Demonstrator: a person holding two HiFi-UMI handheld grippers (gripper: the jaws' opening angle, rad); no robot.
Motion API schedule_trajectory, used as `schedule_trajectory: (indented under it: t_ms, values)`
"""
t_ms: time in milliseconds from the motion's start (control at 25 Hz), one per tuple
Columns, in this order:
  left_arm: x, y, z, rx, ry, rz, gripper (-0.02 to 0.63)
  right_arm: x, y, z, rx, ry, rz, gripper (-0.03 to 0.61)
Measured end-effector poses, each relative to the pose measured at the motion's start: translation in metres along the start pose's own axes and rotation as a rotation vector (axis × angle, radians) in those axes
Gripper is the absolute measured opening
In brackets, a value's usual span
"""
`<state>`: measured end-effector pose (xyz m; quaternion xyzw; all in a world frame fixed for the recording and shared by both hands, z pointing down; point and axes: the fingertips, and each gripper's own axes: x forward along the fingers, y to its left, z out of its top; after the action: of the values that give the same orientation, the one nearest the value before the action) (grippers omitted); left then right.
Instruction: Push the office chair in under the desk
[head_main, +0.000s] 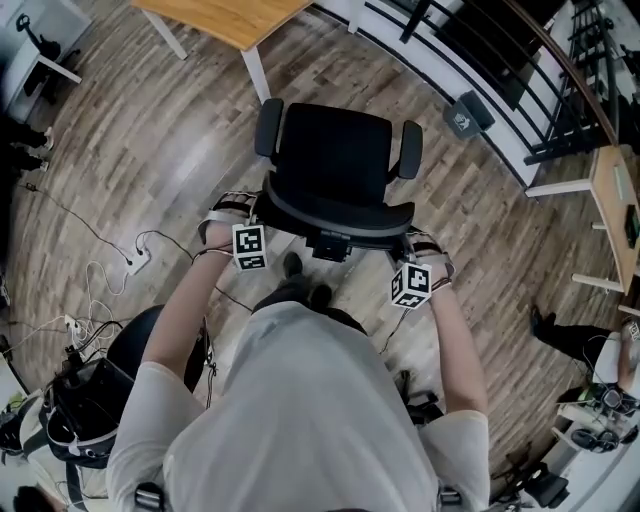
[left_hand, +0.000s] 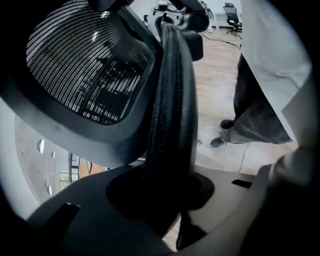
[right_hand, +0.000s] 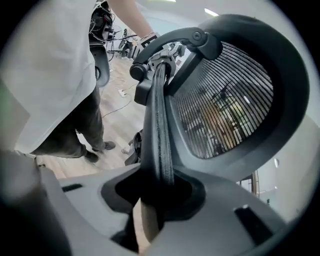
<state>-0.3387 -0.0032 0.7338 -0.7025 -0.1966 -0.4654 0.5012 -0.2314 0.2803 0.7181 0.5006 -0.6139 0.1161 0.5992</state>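
In the head view the black office chair (head_main: 335, 160) stands on the wooden floor with its seat toward the light wooden desk (head_main: 225, 18) at the top. I stand behind its backrest. My left gripper (head_main: 247, 222) grips the left end of the backrest's top rim, and my right gripper (head_main: 413, 250) grips the right end. In the left gripper view the black padded rim (left_hand: 170, 110) runs down between the jaws of the left gripper (left_hand: 165, 200), with the mesh back (left_hand: 85, 65) to its left. The right gripper (right_hand: 155, 197) is likewise shut on the rim (right_hand: 159, 125).
White cables and a power strip (head_main: 135, 262) lie on the floor at the left. A dark chair with gear (head_main: 80, 410) stands at the lower left. A grey box (head_main: 467, 113) and a black railing (head_main: 500, 60) are at the upper right, and another desk (head_main: 612, 205) at the right.
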Motion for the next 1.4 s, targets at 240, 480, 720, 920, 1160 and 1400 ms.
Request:
schedule_trajectory:
  t_ms: [240, 480, 720, 920, 1160, 1400]
  values:
    - [0.026, 0.047, -0.005, 0.027, -0.02, 0.001, 0.104, 0.019, -0.041, -0.003, 0.01, 0.015, -0.039, 0.092]
    - [0.05, 0.089, -0.003, 0.045, -0.036, 0.002, 0.104, 0.036, -0.078, -0.013, 0.025, 0.024, -0.047, 0.089]
    - [0.073, 0.122, 0.001, 0.043, -0.034, 0.006, 0.104, 0.053, -0.113, -0.026, 0.026, 0.031, -0.046, 0.088]
    - [0.096, 0.159, 0.007, 0.034, -0.029, 0.011, 0.104, 0.07, -0.153, -0.041, 0.001, 0.022, -0.066, 0.084]
    - [0.122, 0.204, 0.014, 0.009, -0.009, -0.005, 0.104, 0.089, -0.21, -0.061, -0.028, 0.013, -0.054, 0.083]
    - [0.151, 0.243, 0.032, -0.021, 0.01, 0.006, 0.104, 0.109, -0.258, -0.092, -0.075, -0.004, -0.074, 0.08]
